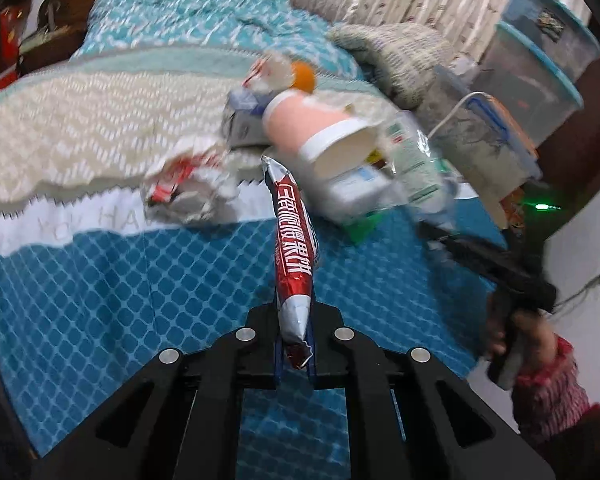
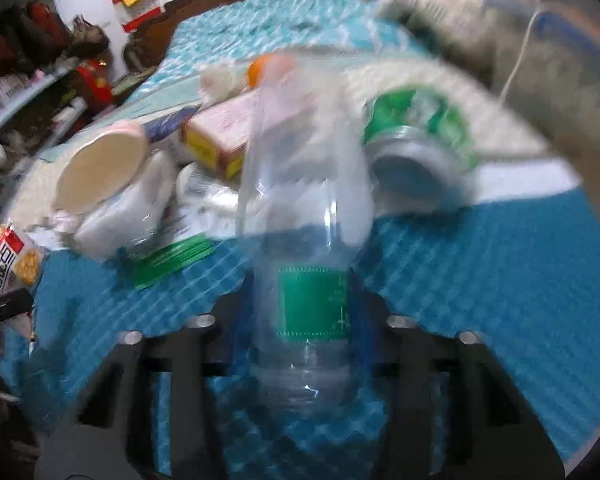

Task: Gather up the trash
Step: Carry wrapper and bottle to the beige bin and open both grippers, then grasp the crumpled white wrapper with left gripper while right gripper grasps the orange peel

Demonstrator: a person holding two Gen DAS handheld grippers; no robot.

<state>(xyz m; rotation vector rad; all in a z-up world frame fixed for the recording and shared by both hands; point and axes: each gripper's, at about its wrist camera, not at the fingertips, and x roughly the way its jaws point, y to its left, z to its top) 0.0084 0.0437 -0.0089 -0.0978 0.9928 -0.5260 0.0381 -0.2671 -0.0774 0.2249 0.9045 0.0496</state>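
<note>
Left tool [image 1: 294, 354] clamped on the lower end of a red-and-silver snack wrapper [image 1: 294, 248], which stands up from between the blue pads, lifted above the blue quilted bedspread [image 1: 140, 300]. Right tool [image 2: 308, 320] clenched around a clear plastic bottle [image 2: 304, 200] with a green label, neck pointing away toward the pile, blurred by motion. Seen from the left wrist, right tool at the right edge, gripped by a hand [image 1: 528, 336] in a red patterned sleeve.

On the bed, just beyond both tools, a heap of trash: a pink paper cup [image 1: 316, 128] lying on its side with the open mouth toward the camera, a small white carton [image 1: 240, 116] beside it, crumpled paper with red print [image 1: 184, 184] to the left, a green can [image 2: 420, 148] on its side, a pink-and-yellow box [image 2: 224, 136], an orange round object [image 1: 304, 76] behind the cup. Clear storage bins with blue lids [image 1: 540, 52] stacked at the far right.
</note>
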